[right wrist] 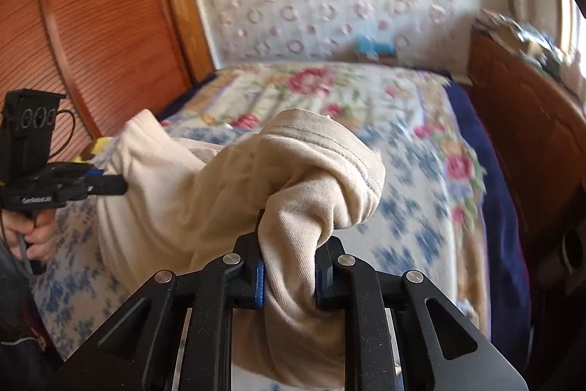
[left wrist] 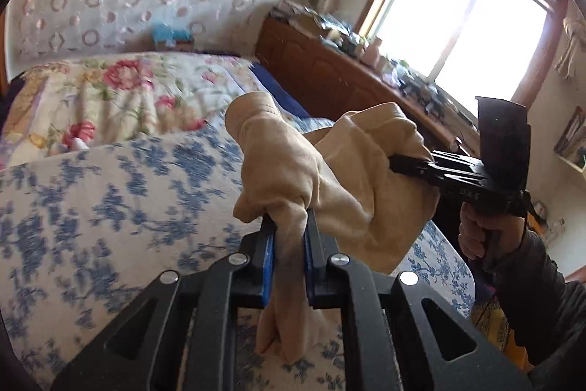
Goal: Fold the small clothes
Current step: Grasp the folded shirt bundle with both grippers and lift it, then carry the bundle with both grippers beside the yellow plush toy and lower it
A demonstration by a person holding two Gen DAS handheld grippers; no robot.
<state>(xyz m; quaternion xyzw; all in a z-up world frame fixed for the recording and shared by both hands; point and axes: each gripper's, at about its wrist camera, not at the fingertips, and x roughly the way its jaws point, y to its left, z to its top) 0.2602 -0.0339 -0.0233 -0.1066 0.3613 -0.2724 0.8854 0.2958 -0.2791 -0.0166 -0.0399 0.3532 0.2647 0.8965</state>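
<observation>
From the left wrist view, the left gripper [left wrist: 287,229] is pinching a bunch of the beige cloth [left wrist: 344,171]. Some cloth sticks up past its tips and some hangs down under it. Off to its right, the right gripper [left wrist: 397,163] bites the other end of the same cloth, with a hand [left wrist: 483,233] on its handle. The cloth hangs in the air over the blue flowered bedspread [left wrist: 110,200].

From the right wrist view, the right gripper [right wrist: 289,244] is squeezed on a thick twisted lump of cloth with a stitched hem. Far to its left, the left gripper [right wrist: 110,184] holds the other end.

I think this is the lift-and-spread step — next the cloth likely needs pulling apart until flat, then laying down on the bed.

The cloth is so bunched up that I cannot tell what kind of clothing it is — and the bed looks blurry.
</observation>
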